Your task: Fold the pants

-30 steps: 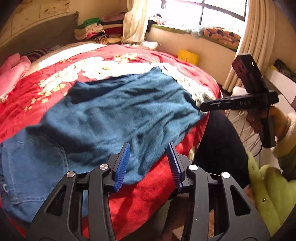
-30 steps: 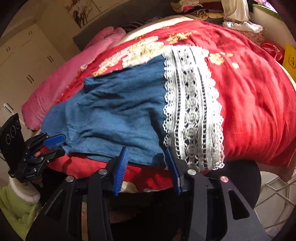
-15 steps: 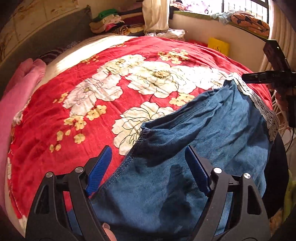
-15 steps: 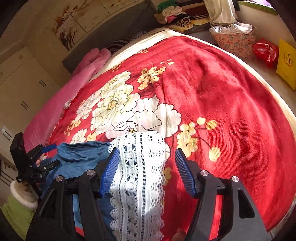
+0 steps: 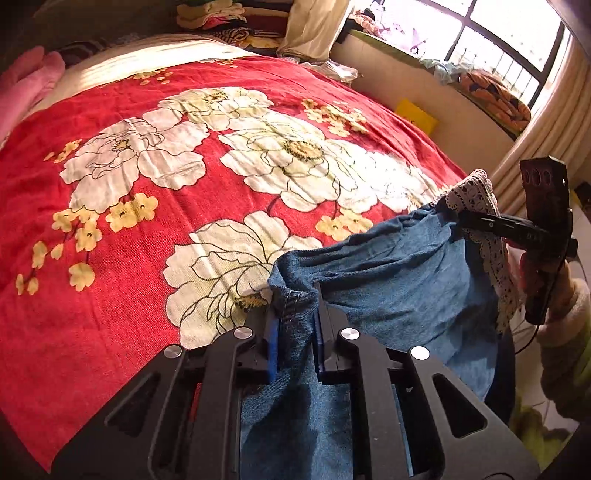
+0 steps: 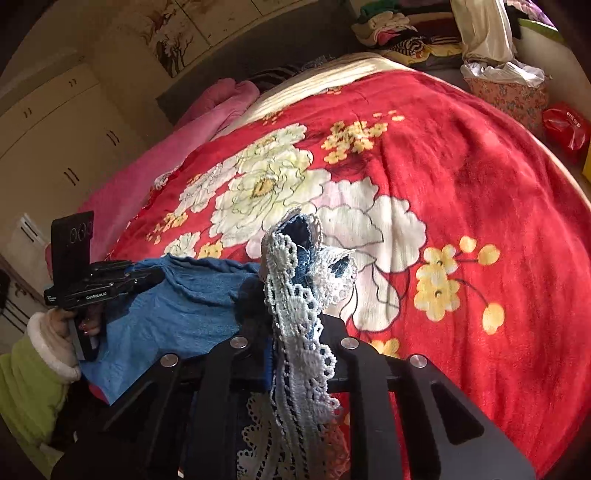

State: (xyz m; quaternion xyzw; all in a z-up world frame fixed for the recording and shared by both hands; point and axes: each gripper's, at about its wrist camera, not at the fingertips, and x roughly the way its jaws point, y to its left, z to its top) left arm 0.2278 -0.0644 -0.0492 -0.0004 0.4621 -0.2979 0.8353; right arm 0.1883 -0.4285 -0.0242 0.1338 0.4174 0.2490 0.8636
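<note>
Blue denim pants (image 5: 388,280) with a white lace hem (image 6: 295,280) lie bunched at the near edge of a red flowered bedspread (image 5: 147,258). My left gripper (image 5: 295,317) is closing its jaws, and a seamed fold of denim is pinched between the blue pads. My right gripper (image 6: 295,343) is closing too, with the lace hem and denim caught between its fingers and standing up above them. The right gripper (image 5: 461,219) also shows at the right of the left wrist view, gripping the lace. The left gripper (image 6: 147,275), held by a hand in a green sleeve, shows at the left of the right wrist view.
A pink blanket (image 6: 155,173) lies along the bed's far left side. Stacked clothes (image 6: 399,33) sit behind the bed. A floral bag (image 6: 506,92), a red bag (image 6: 565,125) and a yellow bag (image 5: 415,114) stand by the window wall. Cupboards (image 6: 55,140) line the left.
Half a second ago both grippers stood open over the pants' edges. Now both have closed on the fabric, which bunches up between the jaws.
</note>
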